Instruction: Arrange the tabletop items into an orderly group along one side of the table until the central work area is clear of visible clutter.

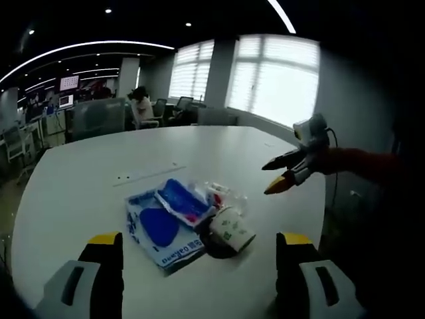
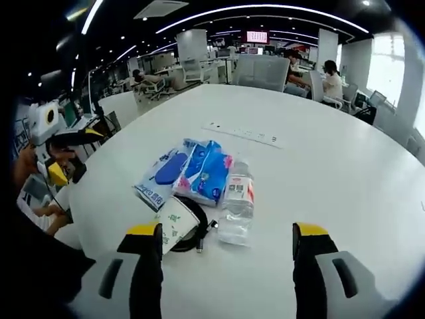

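Cup (image 2: 176, 221) hides part of black cable (image 2: 199, 234); bottle (image 2: 237, 201) alongside.

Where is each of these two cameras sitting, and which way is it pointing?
Left gripper view: rides the left gripper, looking across the white table toward the windows; the right gripper enters from the right.
Right gripper view: rides the right gripper, facing the open office; the left gripper shows at left.
Shared: paper cup, blue packets.
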